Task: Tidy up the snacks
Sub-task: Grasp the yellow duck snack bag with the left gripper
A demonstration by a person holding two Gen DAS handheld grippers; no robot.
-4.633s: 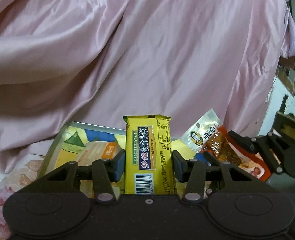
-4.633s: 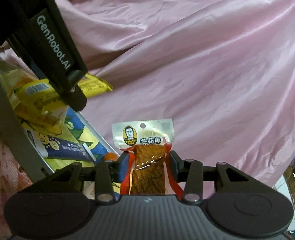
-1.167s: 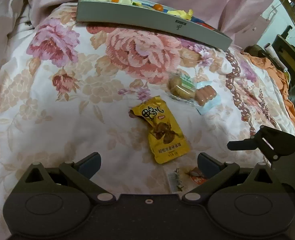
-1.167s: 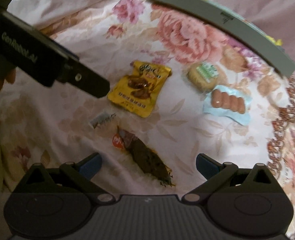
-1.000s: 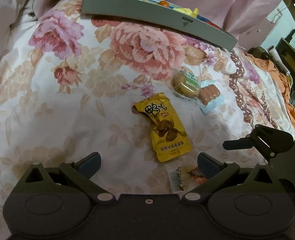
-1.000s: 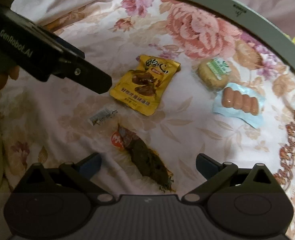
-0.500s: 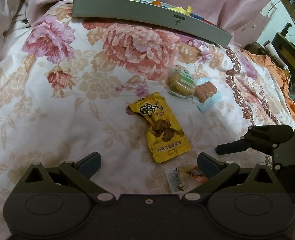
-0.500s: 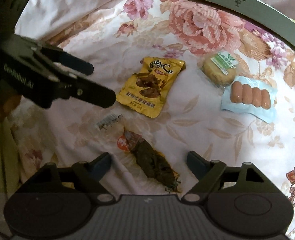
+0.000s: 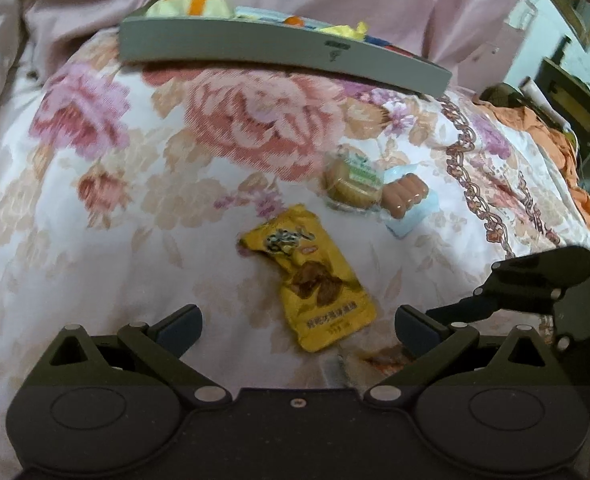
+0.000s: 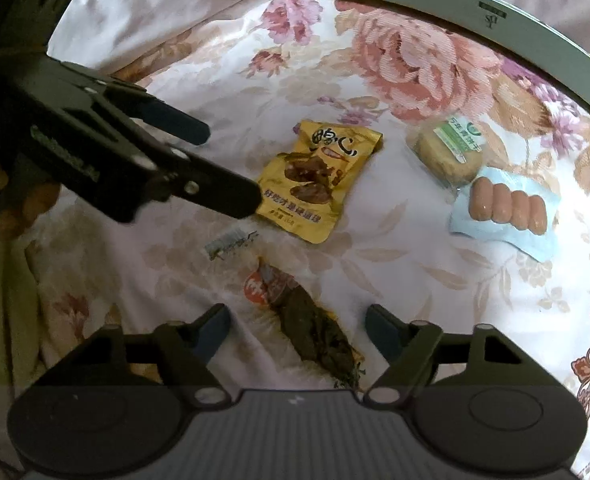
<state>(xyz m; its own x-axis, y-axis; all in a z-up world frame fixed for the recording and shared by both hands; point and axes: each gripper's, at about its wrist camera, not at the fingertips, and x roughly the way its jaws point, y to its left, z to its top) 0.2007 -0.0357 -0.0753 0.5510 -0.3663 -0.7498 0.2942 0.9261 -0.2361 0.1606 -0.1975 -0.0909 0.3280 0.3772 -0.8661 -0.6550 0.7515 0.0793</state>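
My right gripper [image 10: 297,328] points down at a clear pouch of dark snack [image 10: 307,324] on the flowered bedspread. The pouch lies lengthwise between its closing jaws, and the pads stand clear of it on both sides. My left gripper [image 9: 297,324] is open, with the lower end of a yellow snack packet [image 9: 315,280] between its fingers, untouched. In the right wrist view the left gripper [image 10: 227,166] reaches in from the left, beside the yellow packet [image 10: 319,176]. The grey tray [image 9: 255,50] holding several snacks lies at the far end of the bed.
A round wrapped biscuit [image 10: 451,152] and a pale blue pack of small sausages [image 10: 507,208] lie right of the yellow packet. The tray rim [image 10: 475,0] curves across the top. Pink satin bedding lies behind the tray. Orange cloth and furniture [image 9: 567,120] stand off the bed's right side.
The right gripper's jaws have narrowed from wide open around the dark pouch. The left gripper has rolled a little and stays open over the yellow packet. No snack has moved.
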